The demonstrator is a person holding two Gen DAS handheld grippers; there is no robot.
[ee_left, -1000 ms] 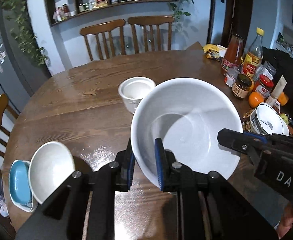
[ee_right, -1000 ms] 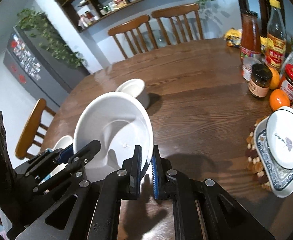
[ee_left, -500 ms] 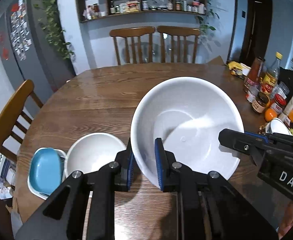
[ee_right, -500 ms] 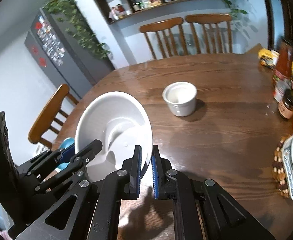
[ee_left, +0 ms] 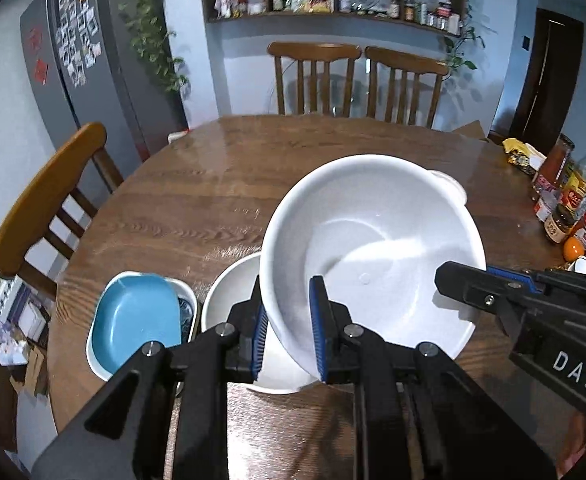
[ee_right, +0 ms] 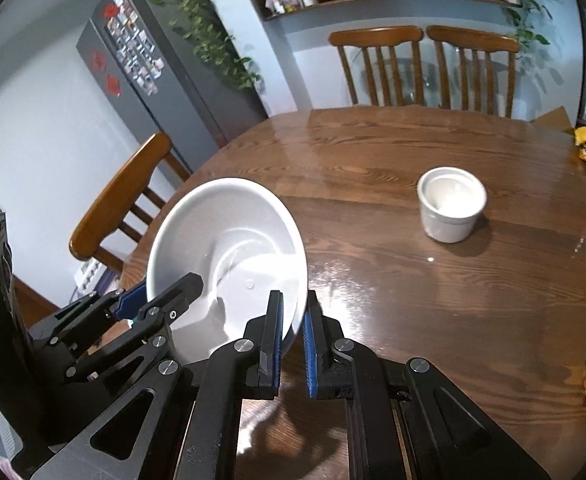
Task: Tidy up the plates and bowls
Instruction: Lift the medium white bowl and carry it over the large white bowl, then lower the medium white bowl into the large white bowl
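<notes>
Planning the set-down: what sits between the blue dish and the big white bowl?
In the left wrist view, a smaller white bowl, partly under the large white bowl, beside the blue dish.

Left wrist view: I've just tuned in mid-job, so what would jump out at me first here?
The large white bowl, tilted and clamped at its near rim by both the left gripper and the right gripper, fills the centre. Directly below it at the near-left table edge sits a smaller white bowl, beside a blue dish nested in a white tray. A white ramekin stands alone mid-table.
</notes>
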